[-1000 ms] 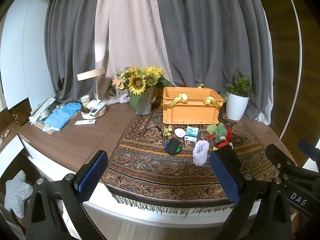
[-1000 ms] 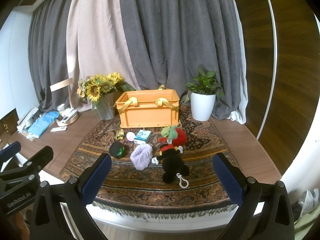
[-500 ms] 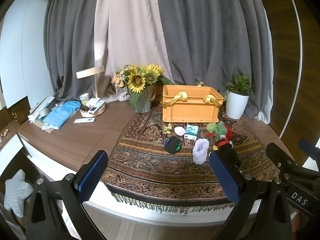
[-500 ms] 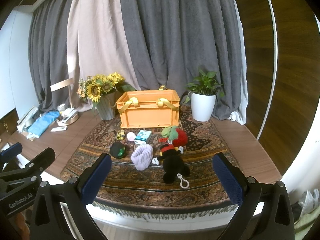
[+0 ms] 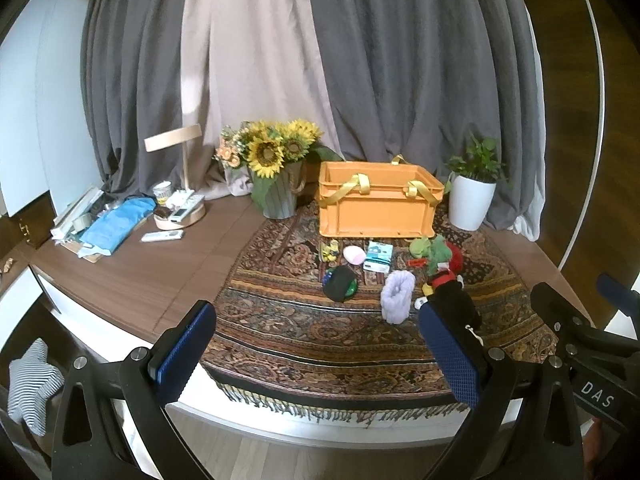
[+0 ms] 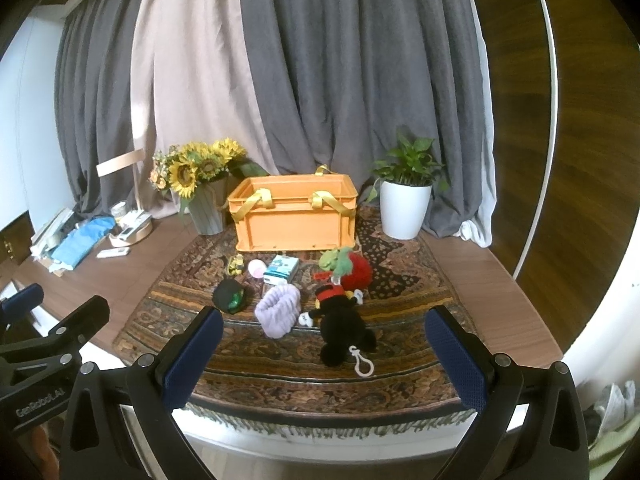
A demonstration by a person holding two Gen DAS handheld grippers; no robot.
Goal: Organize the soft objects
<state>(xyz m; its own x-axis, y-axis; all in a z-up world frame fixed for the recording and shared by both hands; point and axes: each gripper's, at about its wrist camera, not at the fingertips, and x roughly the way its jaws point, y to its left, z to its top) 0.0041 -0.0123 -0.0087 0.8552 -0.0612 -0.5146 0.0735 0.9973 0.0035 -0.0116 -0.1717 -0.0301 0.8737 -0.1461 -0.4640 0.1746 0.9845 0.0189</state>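
Nothing looks sorted yet, as far as I can judge: the orange crate (image 6: 294, 216) stands at the far side of the rug (image 6: 400, 344), and what I can see of its inside shows nothing in it. Every soft thing lies on the rug ahead of my tools. The black plush toy (image 6: 342, 328) sits straight ahead of my right tool (image 6: 326, 356), nearest to it; the lilac knitted piece (image 6: 278, 312) lies just left of that toy, touching or nearly so. Beyond them rest the green and red plush (image 6: 346, 266) and a dark round item (image 6: 229, 298). A small box (image 6: 282, 269) and a pink egg (image 6: 256, 268) lie there too.

My left tool (image 5: 318, 354) hangs short of the bench edge, jaws spread wide, holding nothing. My right tool is posed likewise, level, wide apart, empty, aimed at the crate.
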